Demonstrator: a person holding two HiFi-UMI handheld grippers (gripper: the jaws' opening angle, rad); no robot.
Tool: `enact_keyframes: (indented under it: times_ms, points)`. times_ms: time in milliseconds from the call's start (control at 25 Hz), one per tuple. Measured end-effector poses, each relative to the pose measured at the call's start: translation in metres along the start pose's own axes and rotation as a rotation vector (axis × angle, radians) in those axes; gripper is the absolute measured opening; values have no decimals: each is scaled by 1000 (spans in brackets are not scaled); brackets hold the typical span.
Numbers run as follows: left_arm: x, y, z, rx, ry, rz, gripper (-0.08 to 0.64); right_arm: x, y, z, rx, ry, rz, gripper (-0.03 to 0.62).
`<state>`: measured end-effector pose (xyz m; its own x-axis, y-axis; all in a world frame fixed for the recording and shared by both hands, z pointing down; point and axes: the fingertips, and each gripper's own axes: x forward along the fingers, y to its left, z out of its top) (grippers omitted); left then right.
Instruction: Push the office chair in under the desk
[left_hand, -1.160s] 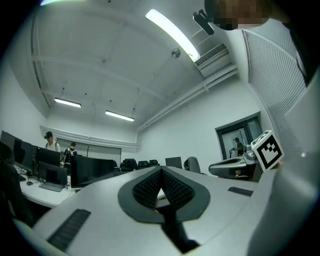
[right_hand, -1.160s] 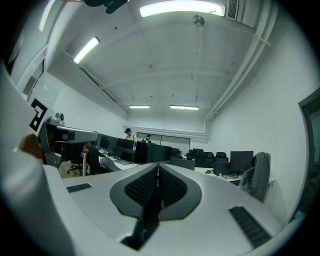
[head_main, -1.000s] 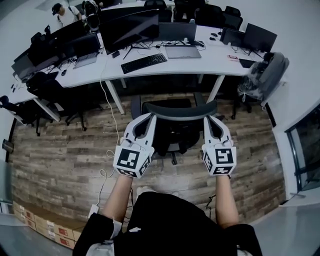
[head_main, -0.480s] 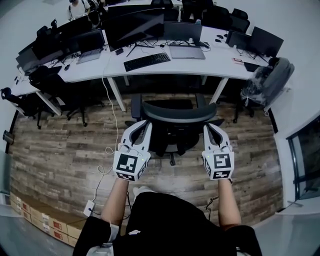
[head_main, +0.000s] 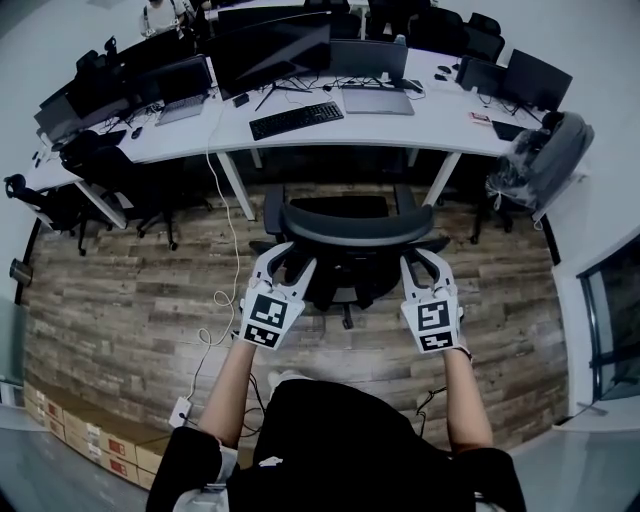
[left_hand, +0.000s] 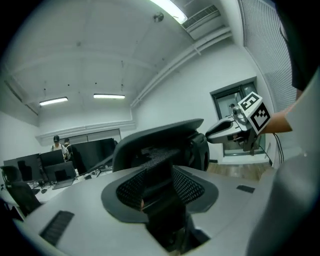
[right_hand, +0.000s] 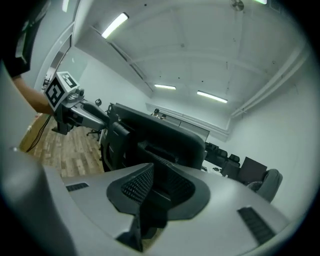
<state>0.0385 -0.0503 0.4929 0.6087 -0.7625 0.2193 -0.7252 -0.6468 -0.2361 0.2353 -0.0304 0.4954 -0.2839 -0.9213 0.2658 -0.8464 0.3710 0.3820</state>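
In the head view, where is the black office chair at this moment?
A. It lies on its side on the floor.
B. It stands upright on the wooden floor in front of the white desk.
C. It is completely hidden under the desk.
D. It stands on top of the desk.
B: the office chair stands upright on the wooden floor, in plain sight on the near side of the white desk.

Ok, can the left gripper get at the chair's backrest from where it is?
Probably yes: the left gripper sits right beside the backrest, with nothing in the way. Its jaws have just been opening; whether the backrest is between them or just beyond is unclear.
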Motion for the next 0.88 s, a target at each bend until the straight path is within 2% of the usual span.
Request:
enact_keyframes:
  times_ms: [160,320,440,560,680,880]
  points:
    - [18,-13,-29,153,100,-63,196,14,17,-21,-175,82,84,140]
    - [40,-23,-55,298,195,-119,293,31,31,-39,-345,159,146,240]
    - [54,-22,-70,374,251,-122,336,45,35,-49,-441,181,153,273]
    - [61,-24,-75,402,284,-130,356,57,37,-55,-467,189,172,291]
    - [69,-23,-78,459,311,-133,360,64,35,-59,-508,201,190,304]
    - [83,-23,-79,521,339,-139,362,75,35,-76,-647,258,226,305]
